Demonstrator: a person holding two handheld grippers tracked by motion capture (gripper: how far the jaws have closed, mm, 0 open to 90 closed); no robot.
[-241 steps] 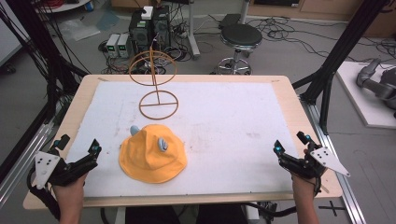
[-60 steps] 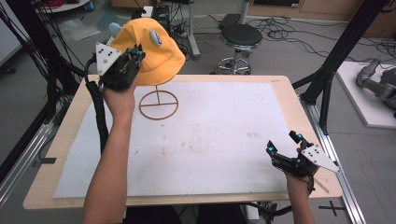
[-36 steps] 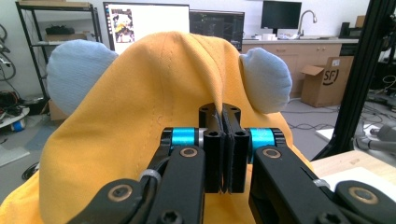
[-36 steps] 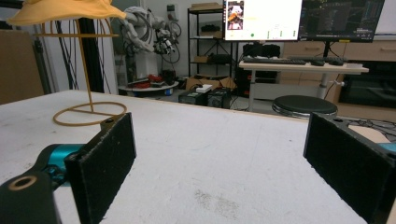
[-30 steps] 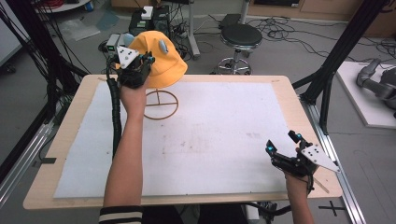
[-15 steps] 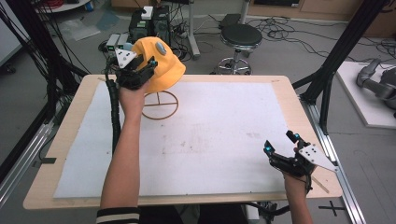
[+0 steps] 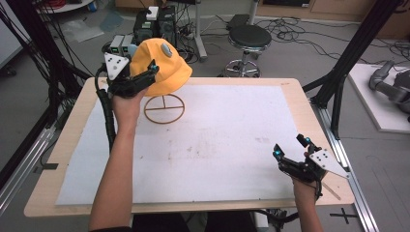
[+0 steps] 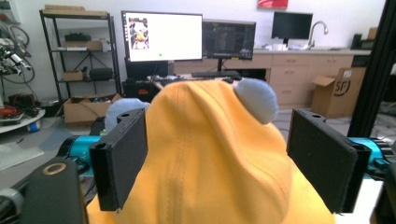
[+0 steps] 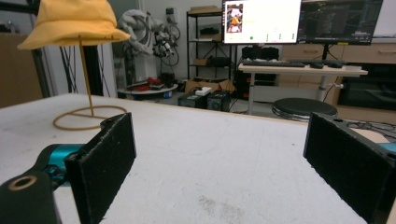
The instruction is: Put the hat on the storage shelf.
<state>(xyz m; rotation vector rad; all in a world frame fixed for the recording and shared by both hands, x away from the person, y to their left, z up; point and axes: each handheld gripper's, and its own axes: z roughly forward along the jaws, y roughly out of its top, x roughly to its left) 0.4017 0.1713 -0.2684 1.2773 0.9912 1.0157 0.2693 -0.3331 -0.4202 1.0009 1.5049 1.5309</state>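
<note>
A yellow bucket hat with grey round patches sits on top of a thin wire stand at the table's back left. My left gripper is raised at the hat's near left side. Its jaws have just been opening. In the left gripper view the hat's crown stands between the wide jaws of that gripper, and the pads do not press on it. My right gripper rests open and empty near the front right corner. In the right gripper view its jaws point across the mat toward the hat and stand.
A white mat covers the wooden table. Black frame posts rise at both sides. Behind the far edge are a stool and computer boxes on the floor.
The left gripper lifted the hat from the mat onto the stand, then opened its jaws, let go and drew back slightly. The right gripper stayed where it was.
</note>
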